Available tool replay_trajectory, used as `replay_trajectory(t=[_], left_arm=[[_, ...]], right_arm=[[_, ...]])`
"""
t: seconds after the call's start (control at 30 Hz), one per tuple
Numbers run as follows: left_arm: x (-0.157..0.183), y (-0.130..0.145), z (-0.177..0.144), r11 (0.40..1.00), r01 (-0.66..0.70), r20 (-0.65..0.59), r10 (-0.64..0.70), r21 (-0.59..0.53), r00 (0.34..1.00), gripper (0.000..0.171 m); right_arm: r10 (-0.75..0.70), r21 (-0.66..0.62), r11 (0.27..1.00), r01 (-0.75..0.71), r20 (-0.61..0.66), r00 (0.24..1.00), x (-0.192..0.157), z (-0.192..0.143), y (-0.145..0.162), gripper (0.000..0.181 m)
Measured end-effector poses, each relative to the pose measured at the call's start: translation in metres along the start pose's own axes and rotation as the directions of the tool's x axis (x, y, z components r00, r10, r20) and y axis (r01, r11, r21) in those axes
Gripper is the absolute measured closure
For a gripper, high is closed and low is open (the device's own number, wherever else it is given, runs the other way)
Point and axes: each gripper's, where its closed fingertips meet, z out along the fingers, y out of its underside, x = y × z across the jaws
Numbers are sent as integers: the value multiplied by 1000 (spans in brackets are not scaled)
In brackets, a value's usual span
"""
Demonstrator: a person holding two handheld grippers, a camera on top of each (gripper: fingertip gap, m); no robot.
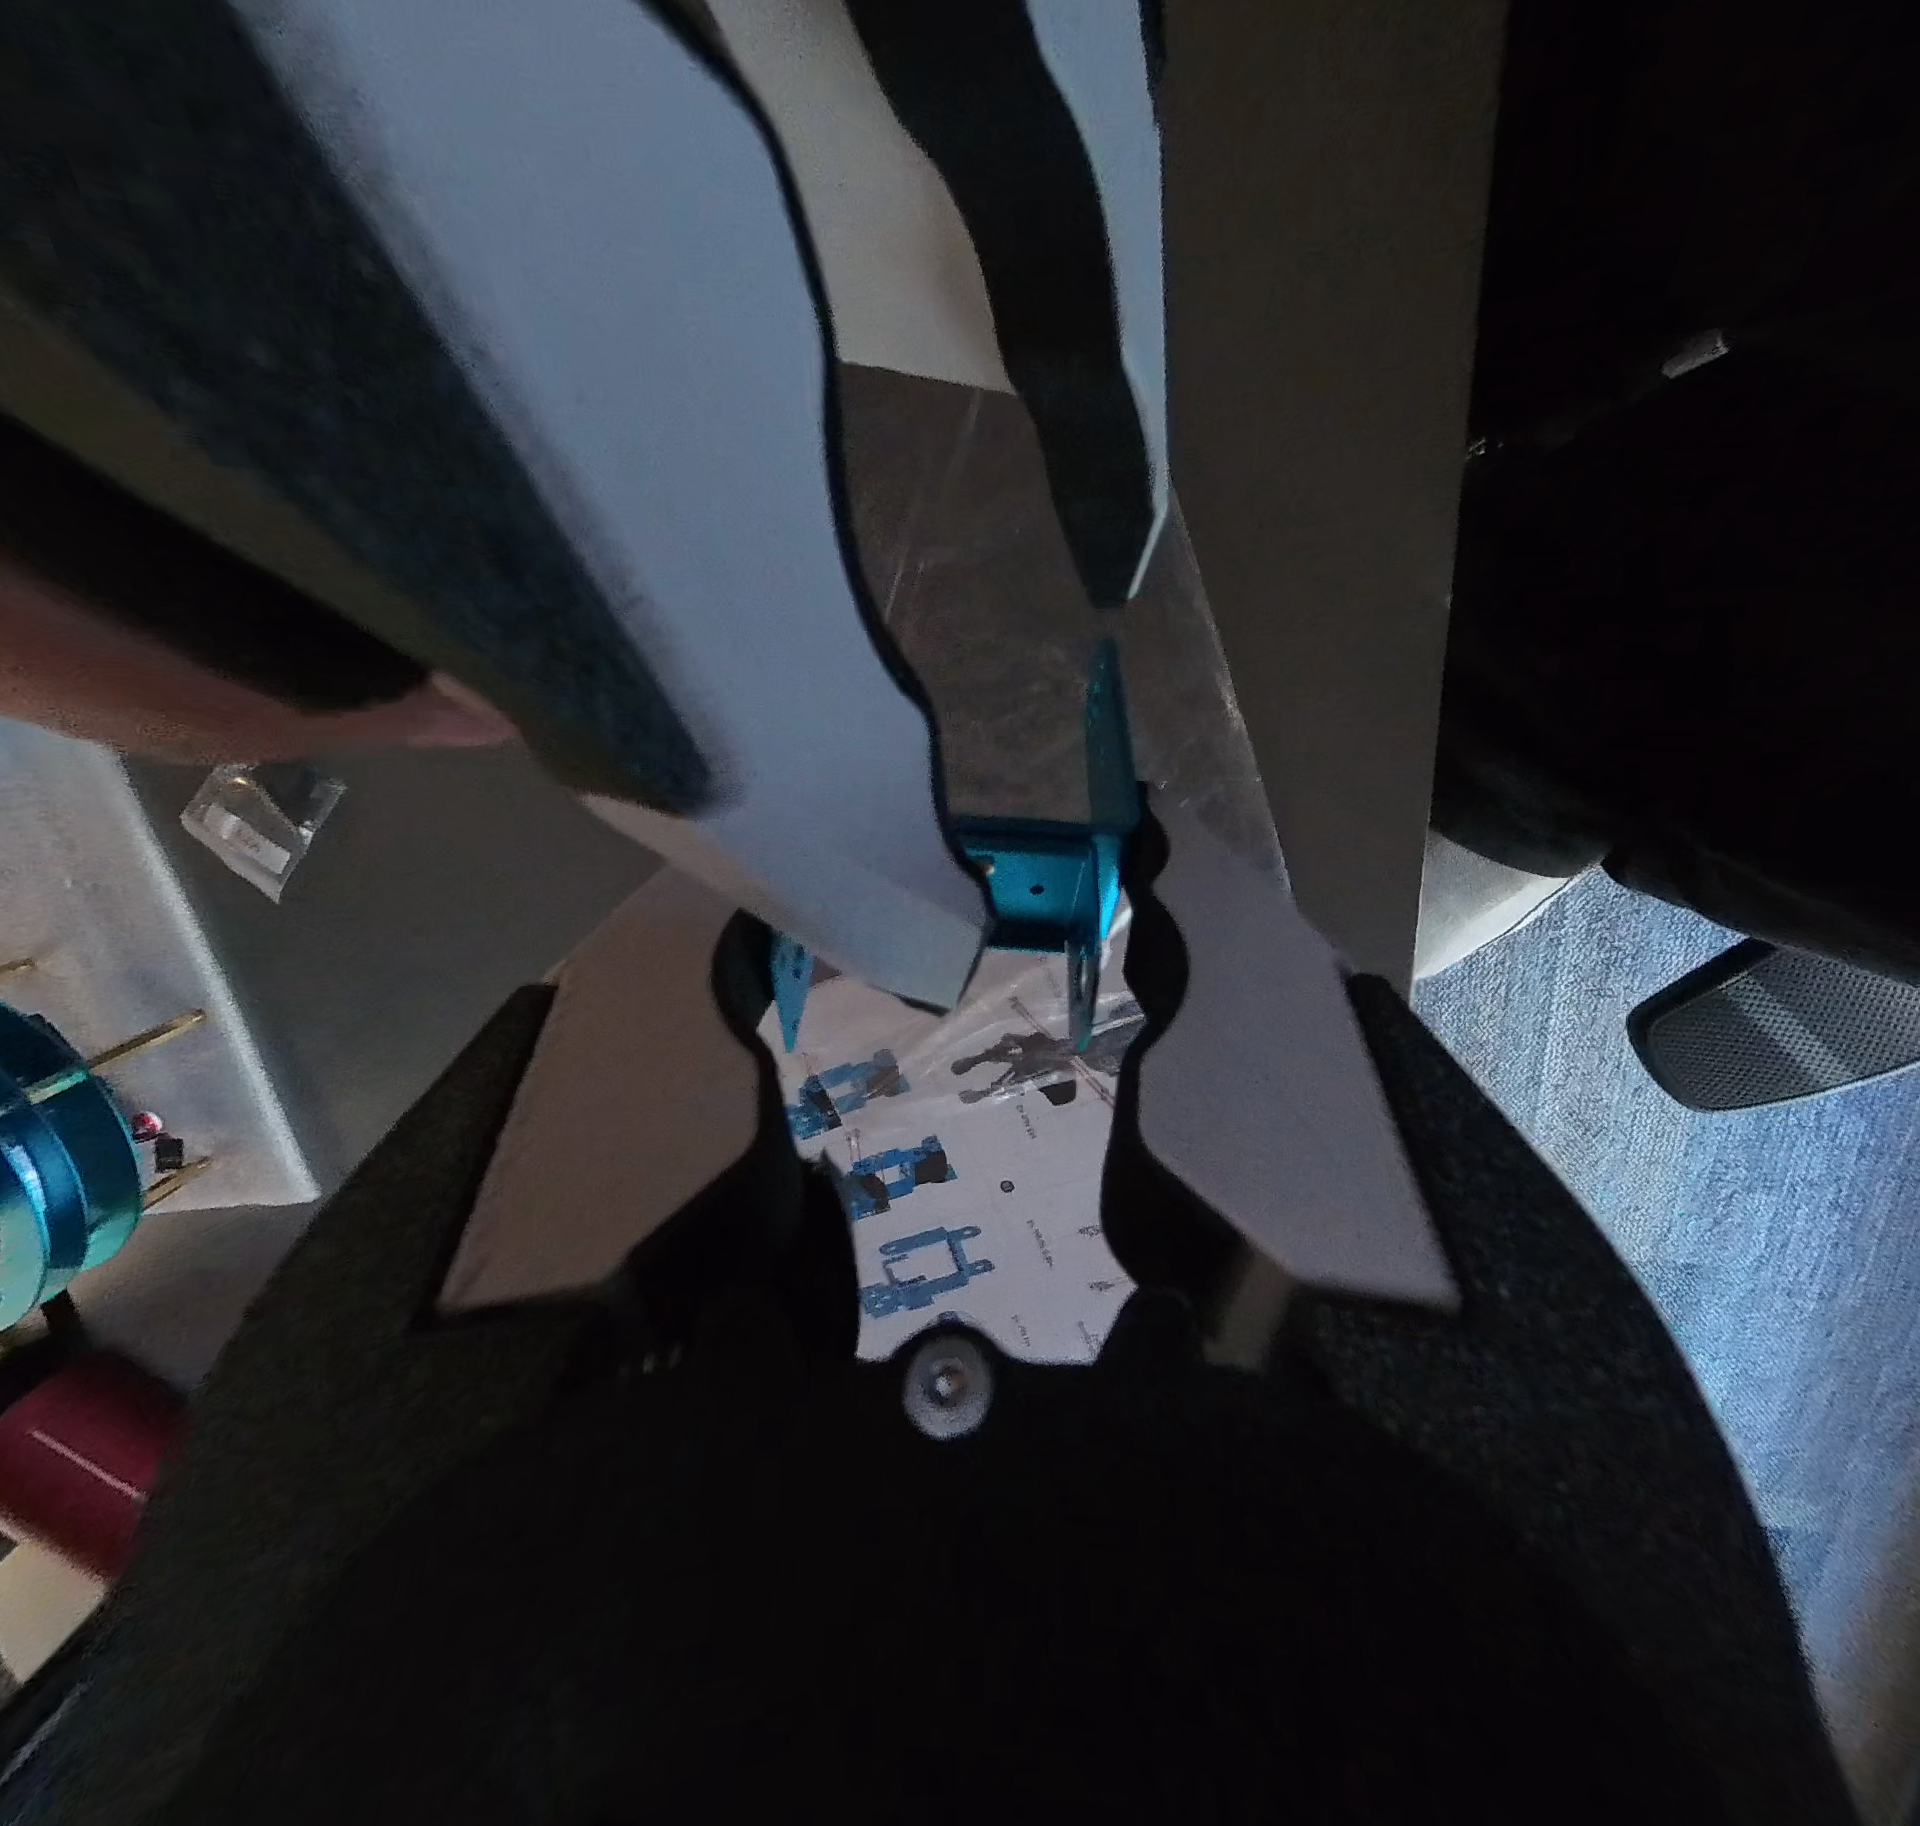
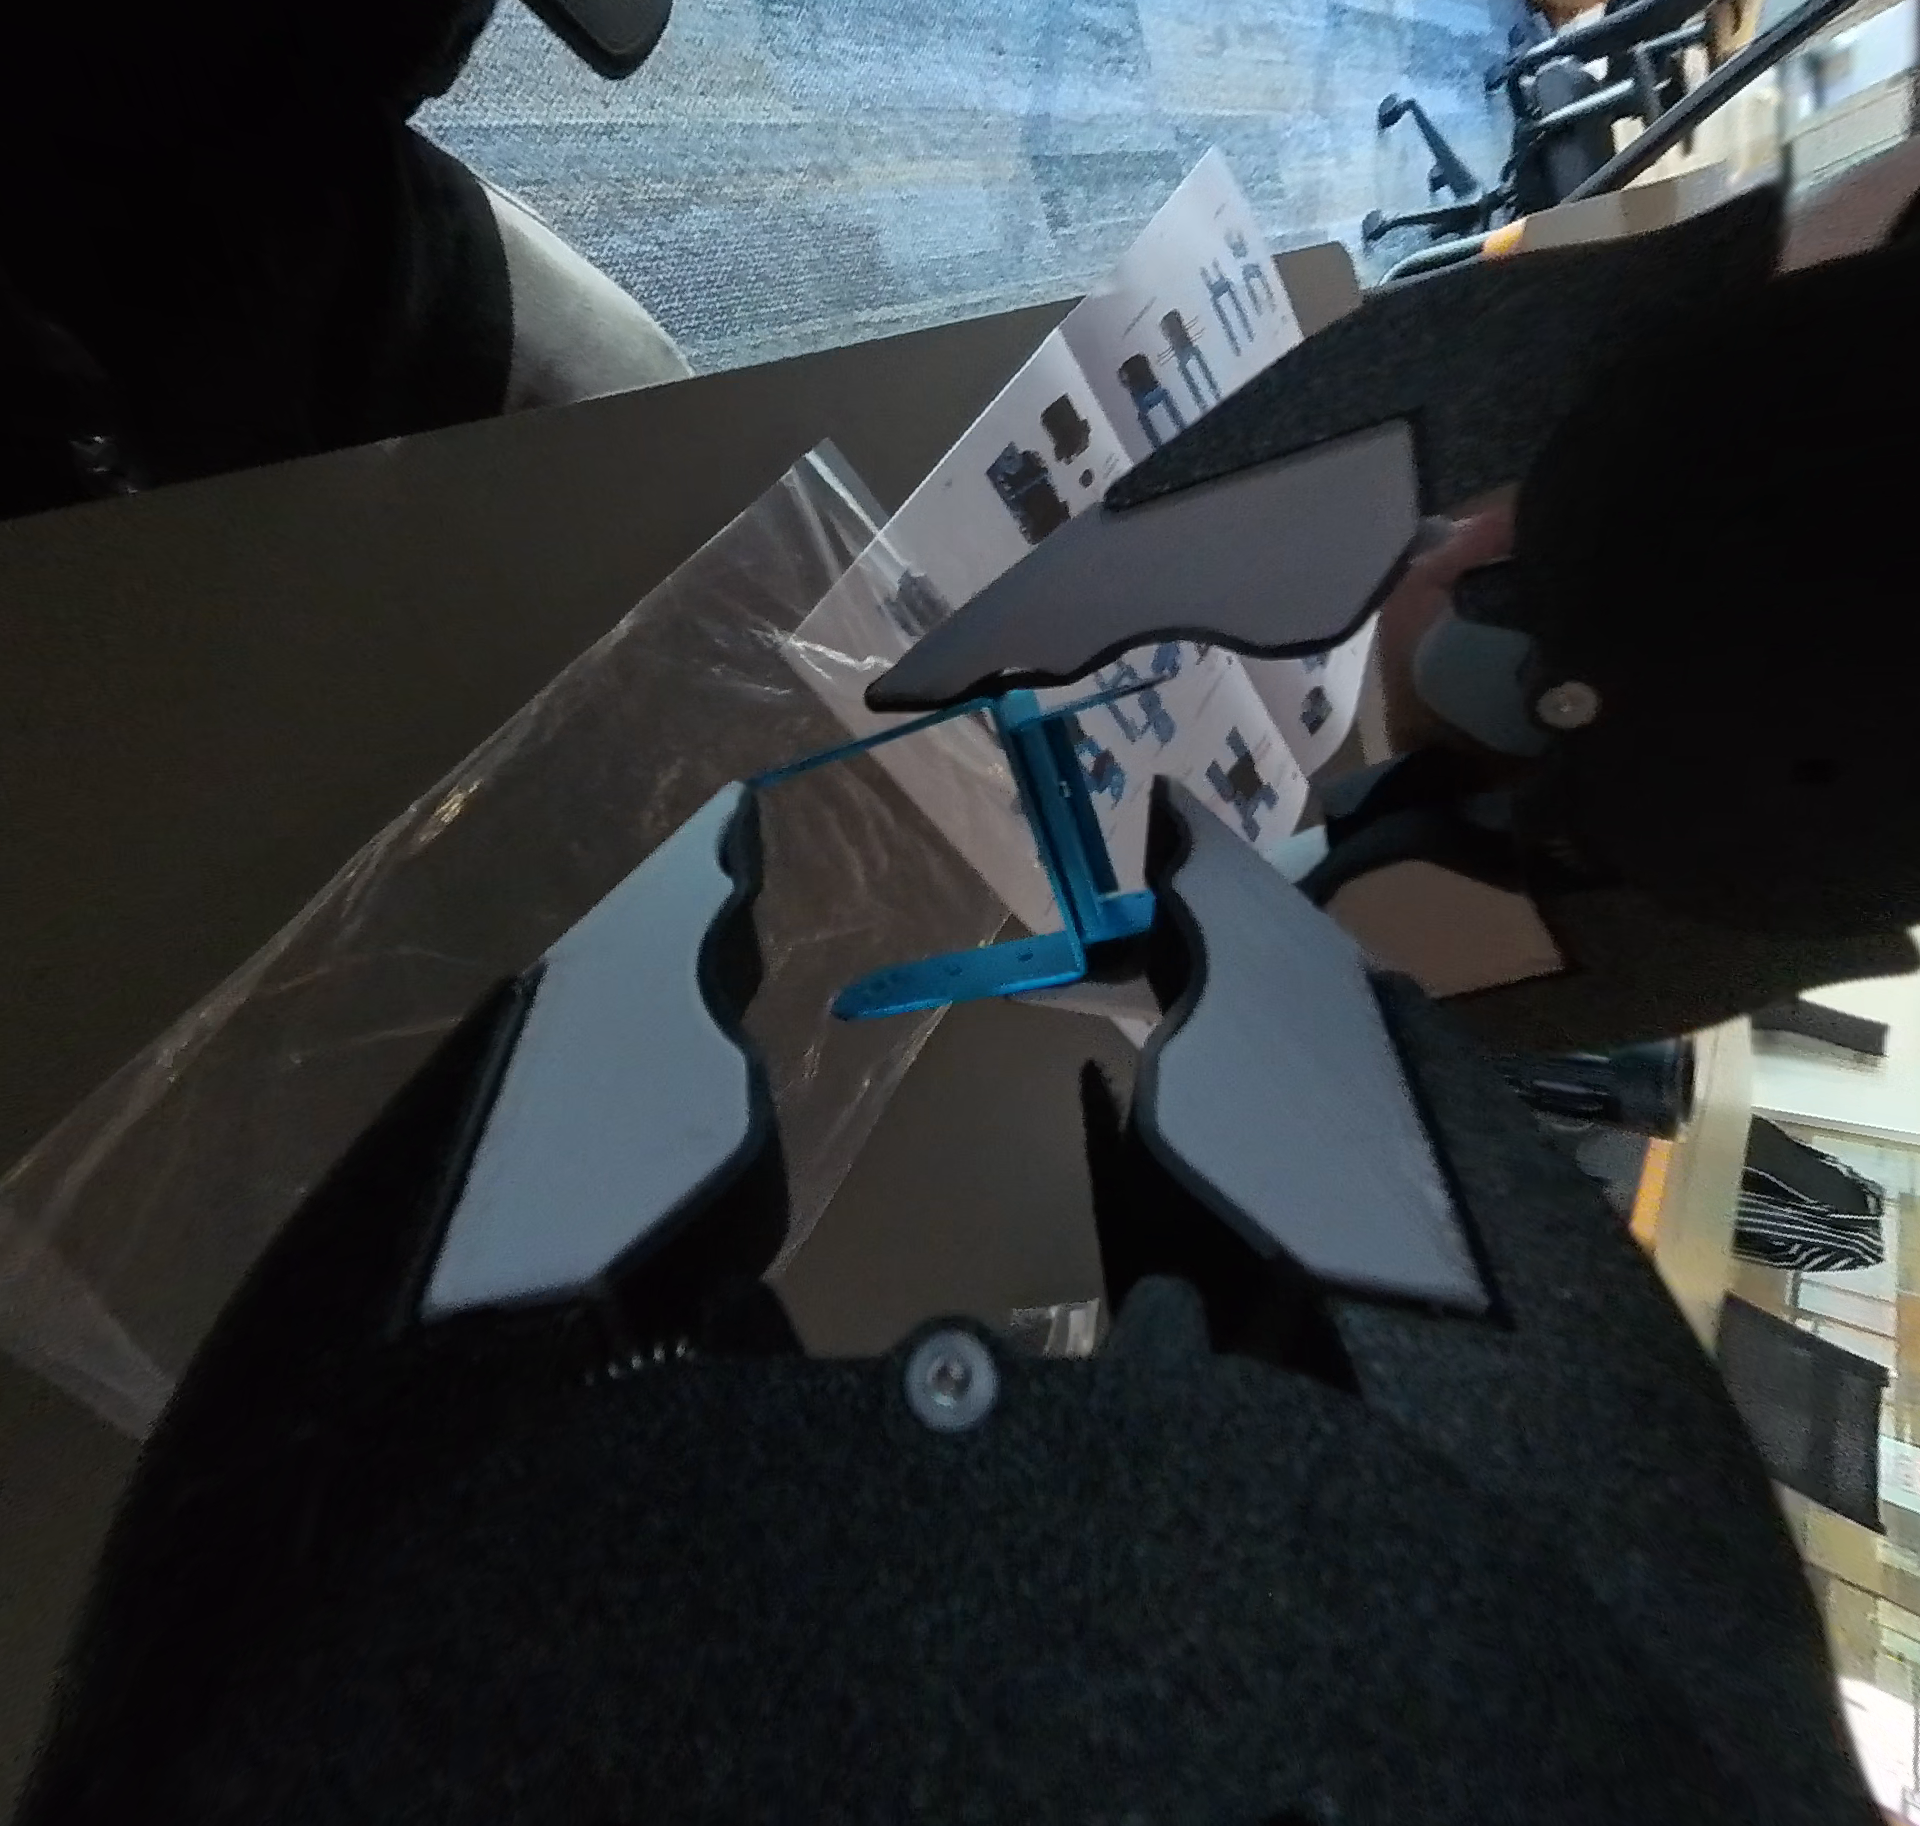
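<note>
A blue metal U-shaped bracket hangs in the air between both grippers, above the table. My left gripper has its jaws set wide across the bracket's two side flanges, one on each fingertip. In the right wrist view its upper finger lies flat on the top flange and its lower finger is hidden. My right gripper comes from the opposite side. Its left fingertip meets the free end of the thin flange and its right finger touches the back of the bracket. Both grippers appear to clamp it.
Below lie a dark table, a crumpled clear plastic bag and an open illustrated booklet. A blue cylindrical part, a maroon cylinder and a small clear packet sit at the left. Blue carpet and office chairs lie beyond. Left and right tips are no more than a few centimetres apart.
</note>
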Motion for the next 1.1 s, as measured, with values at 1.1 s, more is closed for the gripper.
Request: replay_trajectory(t=[1.1], left_arm=[[-30,1,33,679,438,142,-620,589,771,106]], right_arm=[[718,-5,695,-719,52,694,-30,21,72,110]])
